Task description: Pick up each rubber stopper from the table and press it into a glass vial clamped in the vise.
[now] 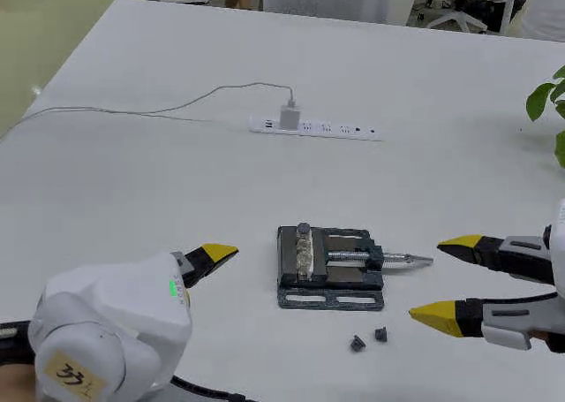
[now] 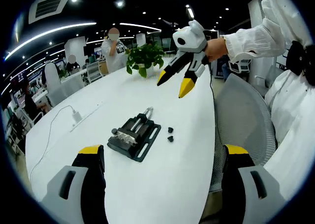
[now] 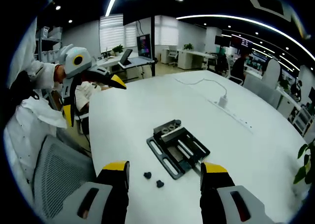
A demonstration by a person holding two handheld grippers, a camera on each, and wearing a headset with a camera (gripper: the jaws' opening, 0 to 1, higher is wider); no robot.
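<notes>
At eight o'clock in the head view, the left gripper (image 2: 163,152) hangs with jaws spread and empty. Its yellow sticker (image 1: 73,375) has "33" written by hand, and the rest is unreadable. At centre the vise (image 1: 331,283) clamps a row of glass vials (image 1: 305,254), the far one dark-capped. Two rubber stoppers (image 1: 357,343) lie on the table (image 1: 132,181) at the vise's five o'clock. At three o'clock the right gripper (image 1: 446,278) is spread and empty.

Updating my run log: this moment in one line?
left hand-held gripper open | right hand-held gripper open | two stoppers on table | vise holding vials
</notes>
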